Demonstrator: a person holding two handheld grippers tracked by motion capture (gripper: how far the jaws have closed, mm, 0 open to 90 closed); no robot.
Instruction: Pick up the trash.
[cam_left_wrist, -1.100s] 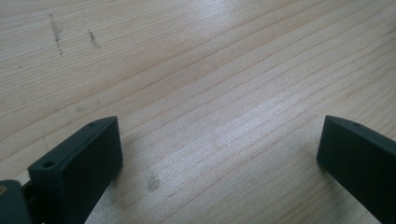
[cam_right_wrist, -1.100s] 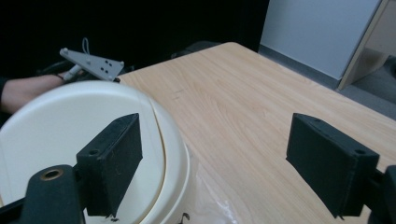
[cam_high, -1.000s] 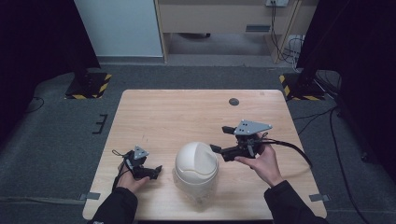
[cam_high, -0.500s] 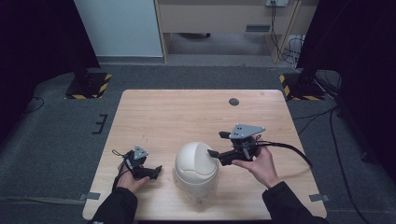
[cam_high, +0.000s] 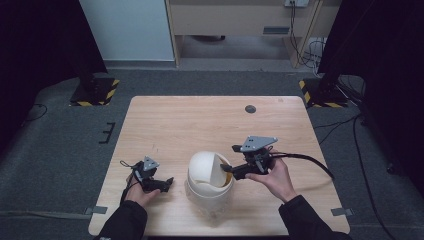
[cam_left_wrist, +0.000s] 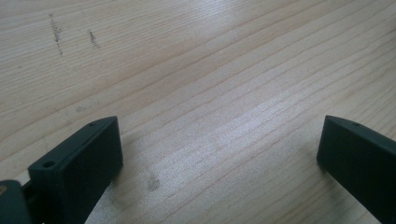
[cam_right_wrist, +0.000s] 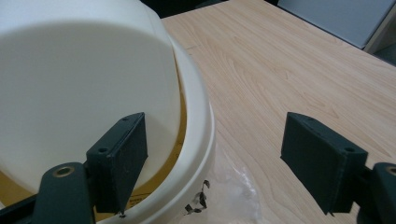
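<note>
**Q:** Bin's where exactly, and what are your hands doing?

**A:** White bin (cam_high: 210, 181) with the dome-shaped swing lid (cam_high: 206, 167) sits near the front edge of the table (cam_high: 200, 120), roughly in the middle, between your two hands. Lid's tipped, so you can see a gap on the side facing your right hand, with something yellowish inside. There's a clear plastic liner (cam_right_wrist: 233, 191) bunched up under the rim.

**Q:** And the grippers?

**A:** Your right gripper (cam_high: 226, 168) is right up at the bin, at that opening. Its fingers (cam_right_wrist: 119, 158) are spread wide; in the right gripper view one sits against the lid's white surface just above the rim, the other is out over bare wood, so you're not pinching anything. Your left gripper (cam_high: 169, 182) is down near the table, just left of the bin and clear of it. Fingers (cam_left_wrist: 79, 163) are spread wide too, with plain wood grain between them.

**Q:** Anything else on the table?

**A:** A small dark round spot (cam_high: 250, 108) near the far edge.
</note>
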